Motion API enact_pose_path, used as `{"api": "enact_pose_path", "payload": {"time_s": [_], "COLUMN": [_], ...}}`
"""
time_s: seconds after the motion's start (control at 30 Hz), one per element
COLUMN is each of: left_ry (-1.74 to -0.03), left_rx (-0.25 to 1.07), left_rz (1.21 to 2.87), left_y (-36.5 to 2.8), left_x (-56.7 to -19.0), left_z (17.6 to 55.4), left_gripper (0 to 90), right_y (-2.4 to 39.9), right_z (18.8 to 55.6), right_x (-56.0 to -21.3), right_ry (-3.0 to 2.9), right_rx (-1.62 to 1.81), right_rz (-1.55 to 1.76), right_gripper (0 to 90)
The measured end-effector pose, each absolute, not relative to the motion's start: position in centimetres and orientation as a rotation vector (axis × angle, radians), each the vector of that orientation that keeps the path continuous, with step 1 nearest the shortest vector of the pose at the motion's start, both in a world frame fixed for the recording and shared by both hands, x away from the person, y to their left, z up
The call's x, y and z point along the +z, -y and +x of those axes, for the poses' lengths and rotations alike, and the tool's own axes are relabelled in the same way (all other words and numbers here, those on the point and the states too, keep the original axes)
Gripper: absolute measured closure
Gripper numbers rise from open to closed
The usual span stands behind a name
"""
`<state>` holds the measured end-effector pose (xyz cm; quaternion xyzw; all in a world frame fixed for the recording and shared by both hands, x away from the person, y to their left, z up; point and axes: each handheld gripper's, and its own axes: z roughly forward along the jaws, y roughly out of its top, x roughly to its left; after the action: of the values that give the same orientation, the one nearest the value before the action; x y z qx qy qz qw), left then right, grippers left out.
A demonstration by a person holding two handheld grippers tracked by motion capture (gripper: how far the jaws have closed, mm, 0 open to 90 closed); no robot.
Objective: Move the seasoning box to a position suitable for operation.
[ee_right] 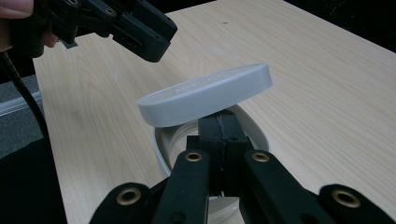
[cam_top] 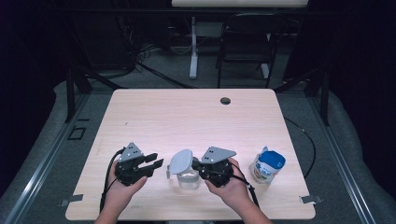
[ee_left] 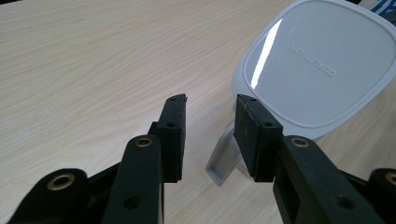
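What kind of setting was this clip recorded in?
Probably a lab or recording studio, not a home: a bare wooden table with a cable hole, dark curtains around, loose cables and a folding chair on grey floor.

My left gripper (cam_top: 158, 163) sits level in my left hand (cam_top: 122, 186) with its jaws parted and nothing between the pads, while my right gripper (ee_right: 219, 130), gripped in my right hand (cam_top: 229, 186), has its jaws pressed fully together.
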<state>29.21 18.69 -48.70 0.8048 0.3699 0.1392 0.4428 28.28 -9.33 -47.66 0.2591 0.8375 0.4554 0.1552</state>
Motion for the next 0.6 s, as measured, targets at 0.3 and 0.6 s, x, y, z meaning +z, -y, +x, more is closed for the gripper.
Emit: {"api": "enact_pose_path", "payload": {"time_s": [0.3, 0.6], "left_ry": [-0.912, -0.896], "left_rx": [0.332, 0.324], "left_rz": [1.994, 2.014], "left_y": [-18.73, -18.42], "left_x": [-48.69, -48.86], "left_z": [29.21, 29.19], "left_gripper": [65.3, 67.0], "right_y": [8.95, 8.57], "right_z": [28.33, 28.36], "right_x": [-47.19, -46.73], "right_ry": [-2.401, -2.399], "right_rx": [1.302, 1.307], "right_rz": [0.725, 0.715], "right_gripper": [90.0, 90.0]}}
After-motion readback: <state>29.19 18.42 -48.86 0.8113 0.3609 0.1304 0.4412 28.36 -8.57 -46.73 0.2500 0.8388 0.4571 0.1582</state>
